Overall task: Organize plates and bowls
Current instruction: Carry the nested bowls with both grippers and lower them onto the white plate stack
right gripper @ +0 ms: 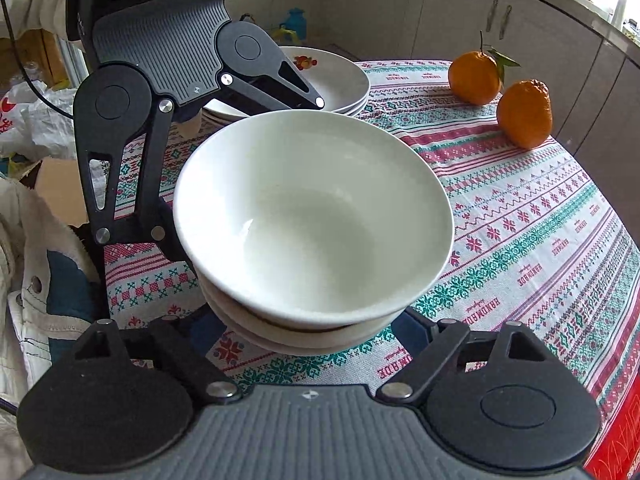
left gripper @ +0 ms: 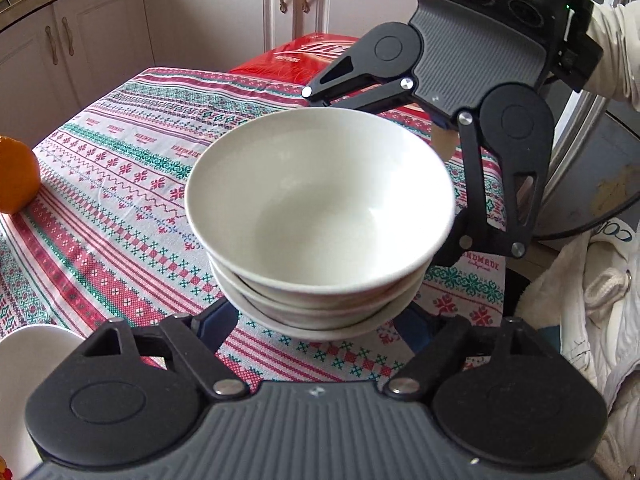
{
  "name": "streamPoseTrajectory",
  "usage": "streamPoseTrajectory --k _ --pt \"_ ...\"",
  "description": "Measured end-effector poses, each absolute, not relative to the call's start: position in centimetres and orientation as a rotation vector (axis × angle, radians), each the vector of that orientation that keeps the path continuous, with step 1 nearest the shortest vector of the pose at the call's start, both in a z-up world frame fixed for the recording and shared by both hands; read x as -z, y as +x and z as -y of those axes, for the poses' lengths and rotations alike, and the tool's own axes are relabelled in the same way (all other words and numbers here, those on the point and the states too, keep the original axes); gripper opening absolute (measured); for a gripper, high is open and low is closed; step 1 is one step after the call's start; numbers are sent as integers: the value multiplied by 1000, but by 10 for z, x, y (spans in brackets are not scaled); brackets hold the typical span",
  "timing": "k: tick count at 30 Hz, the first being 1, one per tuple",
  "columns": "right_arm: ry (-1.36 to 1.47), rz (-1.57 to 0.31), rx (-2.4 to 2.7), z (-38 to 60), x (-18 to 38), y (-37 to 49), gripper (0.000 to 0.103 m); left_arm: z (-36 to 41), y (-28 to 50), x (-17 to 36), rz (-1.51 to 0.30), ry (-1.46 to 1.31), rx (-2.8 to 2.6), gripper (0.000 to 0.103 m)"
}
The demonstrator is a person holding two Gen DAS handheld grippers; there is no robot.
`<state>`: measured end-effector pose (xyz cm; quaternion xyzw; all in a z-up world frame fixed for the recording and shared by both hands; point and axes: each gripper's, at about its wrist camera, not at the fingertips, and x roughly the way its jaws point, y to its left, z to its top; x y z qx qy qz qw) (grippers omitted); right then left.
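A nested stack of three white bowls (left gripper: pixel 320 200) (right gripper: pixel 312 220) stands in the middle of the patterned tablecloth (left gripper: pixel 120 200). My two grippers face each other across it. My left gripper (left gripper: pixel 316 316) (right gripper: pixel 248 176) reaches under the rim, one finger on each side of the lower bowls. My right gripper (right gripper: pixel 314 324) (left gripper: pixel 378 174) clasps the stack from the opposite side in the same way. The pads of both are hidden under the bowls' rims, with the fingers tight against the walls. A stack of white plates (right gripper: pixel 340 80) with a flower print lies behind the bowls.
Two oranges (right gripper: pixel 474 78) (right gripper: pixel 526 114) sit near the table's far edge; one orange (left gripper: pixel 16 176) shows in the left wrist view. A red box (left gripper: pixel 296 60) lies past the table. A white garment (left gripper: pixel 592 300) hangs beside it. Kitchen cabinets (left gripper: pixel 100 40) stand behind.
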<state>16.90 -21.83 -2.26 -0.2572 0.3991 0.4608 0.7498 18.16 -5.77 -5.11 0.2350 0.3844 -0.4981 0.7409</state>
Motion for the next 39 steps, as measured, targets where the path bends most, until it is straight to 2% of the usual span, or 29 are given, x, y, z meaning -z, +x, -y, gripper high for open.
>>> streamPoseTrajectory --k 24,39 --pt "-576 -892 -998 212 17 169 88 57 180 46 -841 532 1104 80" --pt "-675 -785 -1015 167 -25 170 88 10 170 5 -737 525 1009 80"
